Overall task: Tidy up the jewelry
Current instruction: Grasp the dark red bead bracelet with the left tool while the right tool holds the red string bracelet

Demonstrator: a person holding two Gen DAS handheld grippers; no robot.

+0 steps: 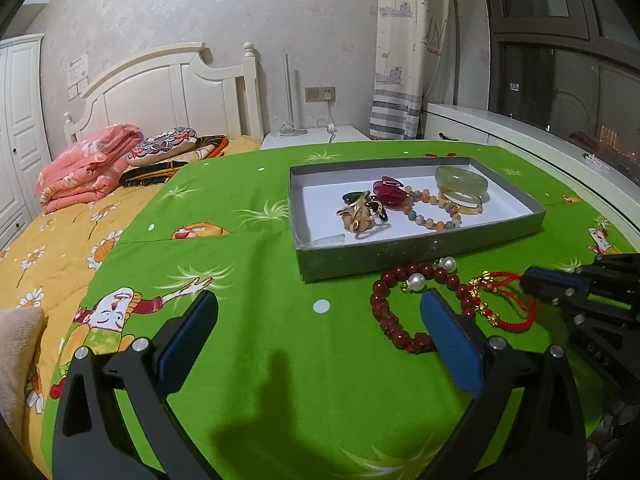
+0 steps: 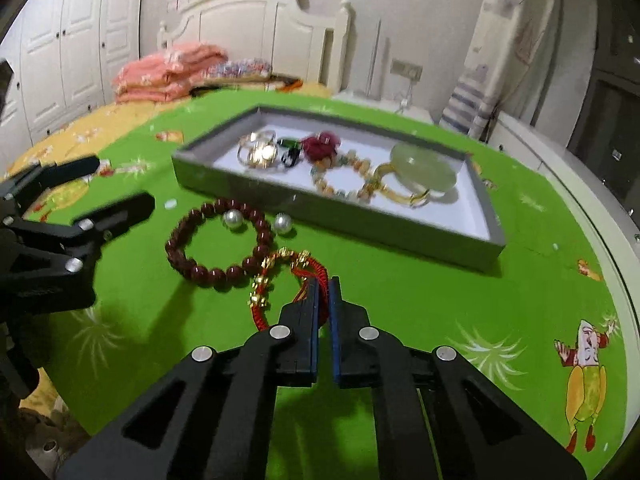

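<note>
The right gripper [image 2: 323,292] is pinching the red cord bracelet [image 2: 280,276] between nearly shut jaws, apparently to carry it to the grey tray [image 2: 400,236] just beyond, while the left gripper [image 1: 320,320] is waiting wide-jawed beside the dark bead bracelet [image 1: 400,312].

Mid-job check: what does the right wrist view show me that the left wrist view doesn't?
Only the right wrist view shows the right tongs pinched shut on the red cord bracelet.

Only the left wrist view shows the left tongs from behind, wide open and empty; one pad covers part of the dark red bead bracelet.

Both show the gray tray holding the jade bangle, and two pearls still outside it.
</note>
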